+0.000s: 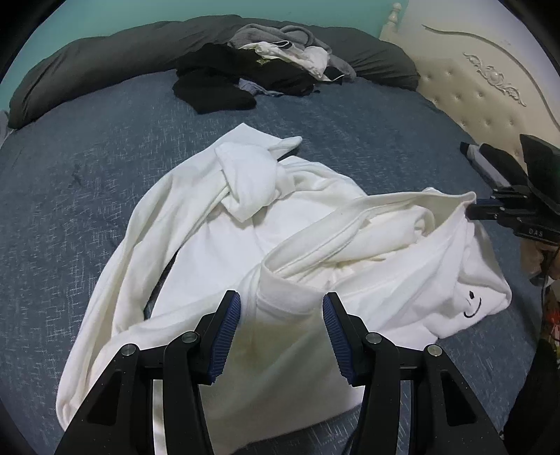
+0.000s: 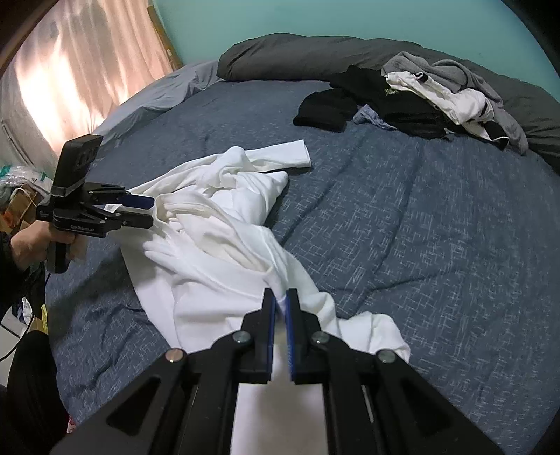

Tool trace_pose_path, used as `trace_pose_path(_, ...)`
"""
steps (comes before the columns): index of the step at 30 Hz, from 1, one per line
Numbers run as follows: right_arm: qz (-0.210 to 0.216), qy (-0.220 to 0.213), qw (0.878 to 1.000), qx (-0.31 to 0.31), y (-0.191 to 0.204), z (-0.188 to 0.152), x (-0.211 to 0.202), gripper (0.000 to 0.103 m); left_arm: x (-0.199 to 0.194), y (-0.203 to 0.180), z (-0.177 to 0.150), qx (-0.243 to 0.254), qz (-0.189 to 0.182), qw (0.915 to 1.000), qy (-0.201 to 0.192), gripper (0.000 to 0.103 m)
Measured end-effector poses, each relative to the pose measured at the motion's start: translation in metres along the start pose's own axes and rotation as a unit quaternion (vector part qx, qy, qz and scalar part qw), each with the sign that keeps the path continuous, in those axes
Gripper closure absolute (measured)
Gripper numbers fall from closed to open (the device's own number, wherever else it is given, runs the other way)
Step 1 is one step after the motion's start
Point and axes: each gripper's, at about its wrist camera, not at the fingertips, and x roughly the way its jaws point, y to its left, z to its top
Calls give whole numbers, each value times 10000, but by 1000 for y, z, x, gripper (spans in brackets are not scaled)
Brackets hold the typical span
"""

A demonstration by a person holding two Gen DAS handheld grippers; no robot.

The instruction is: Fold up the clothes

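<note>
Teal wall [image 2: 315,21] behind bed w/ blue quilt [image 2: 437,227]; cream tufted headboard [image 1: 483,91] at right. Pink curtain [image 2: 80,66], backlit, prob. over a window.

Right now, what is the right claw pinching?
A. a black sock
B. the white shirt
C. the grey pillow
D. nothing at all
B: the right claw is shut on a bunched fold of the white shirt that lies on the blue bed cover.
</note>
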Motion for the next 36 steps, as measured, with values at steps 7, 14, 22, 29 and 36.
trace_pose_path(7, -13, 27, 9999, 100, 0, -2, 8, 98, 13, 1, 3, -5, 9, 10000, -30, 51)
trace_pose_path(14, 267, -6, 9989, 389, -5, -3, 10, 95, 0, -5, 8, 178, 93, 9993, -306, 77)
trace_pose_path(22, 361, -657, 9866, 1446, -51, 4, -13, 54, -4, -3, 6, 215, 118, 9992, -319, 96)
trace_pose_path(29, -166, 48, 9911, 1322, -51, 19, 23, 44, -6, -4, 5, 206, 105, 9990, -392, 96)
trace_pose_path(36, -107, 797, 9899, 1168, -42, 24, 76, 44, -5, -2, 4, 153, 48, 9991, -405, 97)
